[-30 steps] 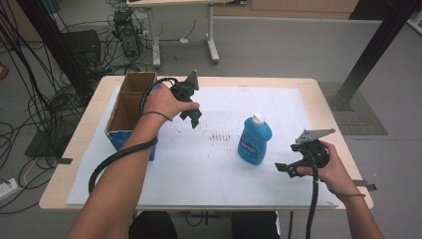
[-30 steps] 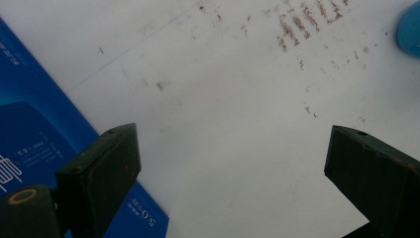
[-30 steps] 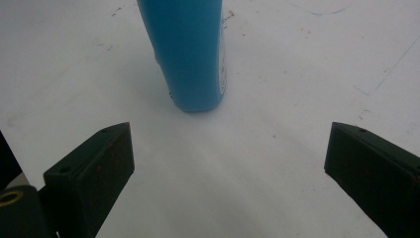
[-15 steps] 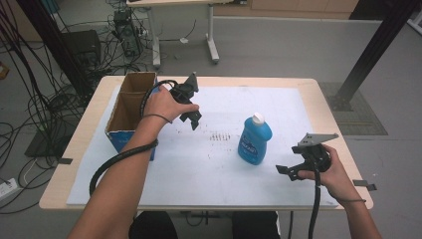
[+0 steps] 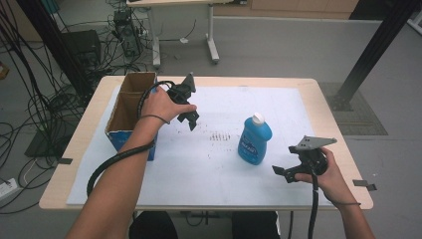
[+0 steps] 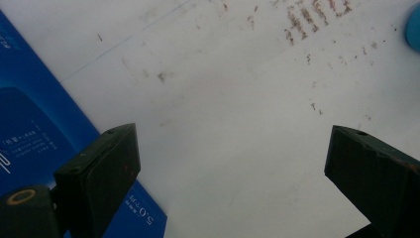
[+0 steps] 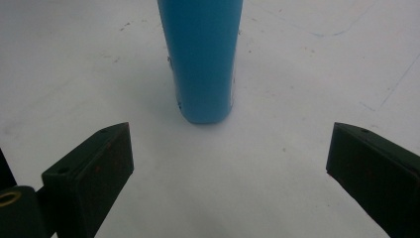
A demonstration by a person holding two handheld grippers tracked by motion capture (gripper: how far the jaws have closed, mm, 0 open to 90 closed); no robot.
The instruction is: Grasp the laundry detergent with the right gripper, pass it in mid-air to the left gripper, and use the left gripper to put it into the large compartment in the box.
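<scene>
Approach step, nothing grasped yet. Right gripper (image 5: 286, 173) is held low over the white mat (image 5: 224, 164), jaws spread wide and empty, aimed at the blue bottle (image 5: 254, 139); in the right gripper view the bottle (image 7: 203, 59) stands upright straight ahead of the jaws, centred between them but well short of the pads, with bare mat in the gap. White cap (image 5: 257, 118) is on. Left gripper (image 5: 189, 118) hangs above the mat, pointing down, jaws also wide apart and holding nothing; the cardboard box (image 5: 130, 107) sits just to its side, and the box's blue printed wall (image 6: 34, 124) shows beside one jaw in the left gripper view, apart from it as far as I can tell, though the angle is steep. The bottle's edge (image 6: 413, 27) sits far ahead and off to the other side of the left jaws. Judged step: right hand lining up for a side grasp on the bottle body, left hand waiting near the box, likely the drop target, but that is a guess. Next move calls for pushing the right gripper forward until the bottle sits between the pads, keeping the jaws level and low on the body so it does not tip, then closing; the bottle is tall and narrow, so a nudge before closing could topple it.
</scene>
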